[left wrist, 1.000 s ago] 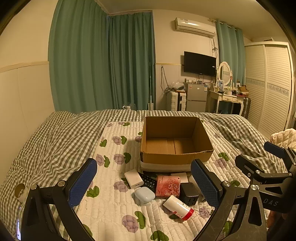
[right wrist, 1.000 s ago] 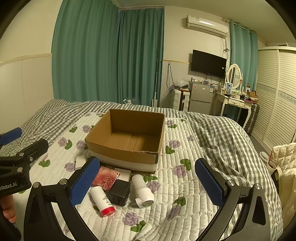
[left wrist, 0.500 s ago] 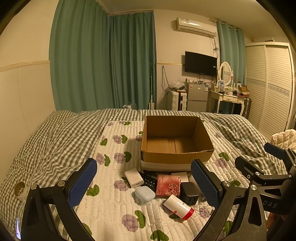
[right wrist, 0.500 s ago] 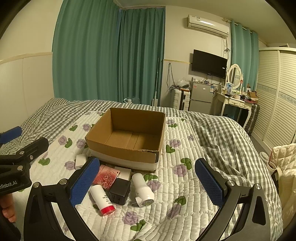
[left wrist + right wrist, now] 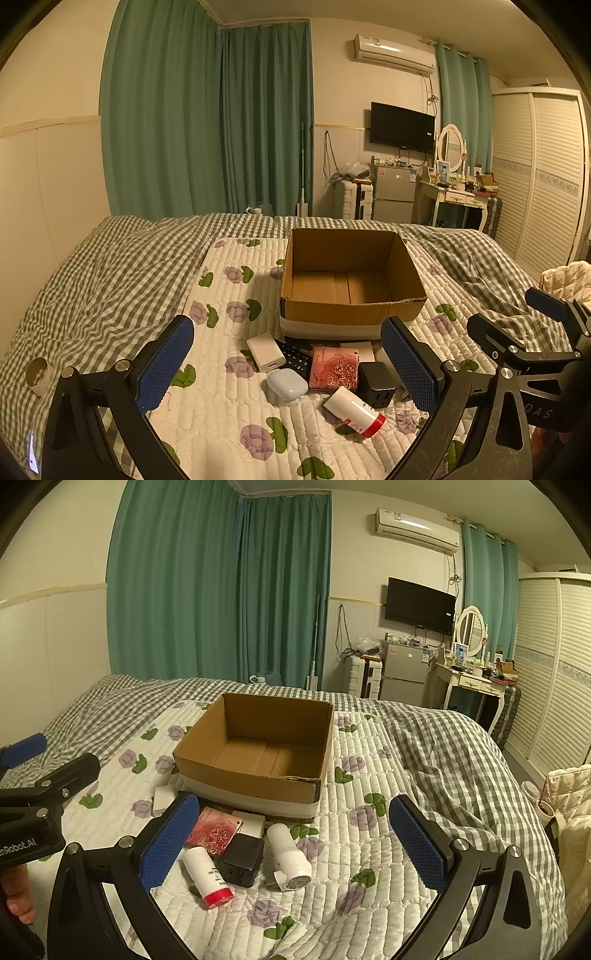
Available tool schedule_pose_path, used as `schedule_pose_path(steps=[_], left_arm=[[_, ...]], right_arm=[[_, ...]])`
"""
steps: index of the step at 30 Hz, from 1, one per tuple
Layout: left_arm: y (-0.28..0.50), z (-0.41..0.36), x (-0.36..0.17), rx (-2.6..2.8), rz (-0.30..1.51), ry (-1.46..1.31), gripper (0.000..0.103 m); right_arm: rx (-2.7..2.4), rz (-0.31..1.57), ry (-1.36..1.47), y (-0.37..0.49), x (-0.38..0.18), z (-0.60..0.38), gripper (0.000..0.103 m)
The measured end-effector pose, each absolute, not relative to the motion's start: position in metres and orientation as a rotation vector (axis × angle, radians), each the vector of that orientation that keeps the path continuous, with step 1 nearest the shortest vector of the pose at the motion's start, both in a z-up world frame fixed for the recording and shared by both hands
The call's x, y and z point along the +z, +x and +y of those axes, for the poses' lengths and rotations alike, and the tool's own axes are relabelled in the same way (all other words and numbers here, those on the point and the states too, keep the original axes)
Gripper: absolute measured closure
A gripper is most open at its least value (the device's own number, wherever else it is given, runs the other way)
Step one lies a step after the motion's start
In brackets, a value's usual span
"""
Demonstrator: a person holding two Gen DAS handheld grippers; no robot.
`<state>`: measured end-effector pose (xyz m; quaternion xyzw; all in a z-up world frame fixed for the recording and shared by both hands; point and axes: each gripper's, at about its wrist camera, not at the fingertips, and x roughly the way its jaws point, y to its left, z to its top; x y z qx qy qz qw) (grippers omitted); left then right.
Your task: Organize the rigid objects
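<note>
Just in front of the cardboard box (image 5: 352, 280) on the bed (image 5: 110, 280), your cluster lies: red-capped white tube (image 5: 354, 411), black charger cube (image 5: 376, 380), pink rose-patterned case (image 5: 335, 373), pale blue case (image 5: 287, 385) and white adapter (image 5: 265, 351). Your left hand-held gripper (image 5: 288, 369) and right hand-held gripper (image 5: 291, 843) both hover spread wide, grasping nothing.

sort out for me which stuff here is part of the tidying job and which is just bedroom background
Job:
cardboard box, empty
white charger
pale blue earbud case
pink rose-patterned box
black adapter cube
red-capped white tube
white cylinder gadget

Just lying about:
television
air conditioner
small fridge
dressing table
</note>
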<state>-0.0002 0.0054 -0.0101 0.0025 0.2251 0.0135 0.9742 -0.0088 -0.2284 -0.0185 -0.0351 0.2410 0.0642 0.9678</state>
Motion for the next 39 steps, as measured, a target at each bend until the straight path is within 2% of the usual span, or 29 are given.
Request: schedule_pose_path(steps=[31, 39], left_arm=[[-0.001, -0.001, 0.01, 0.057, 0.449, 0.014, 0.0], [0.023, -0.01, -0.018, 0.108, 0.556, 0.005, 0.0]], right_arm=[[0.162, 0.468, -0.086, -0.011, -0.003, -0.229, 0.0], [0.13, 0.511, -0.149, 0.007, -0.011, -0.248, 0.0]])
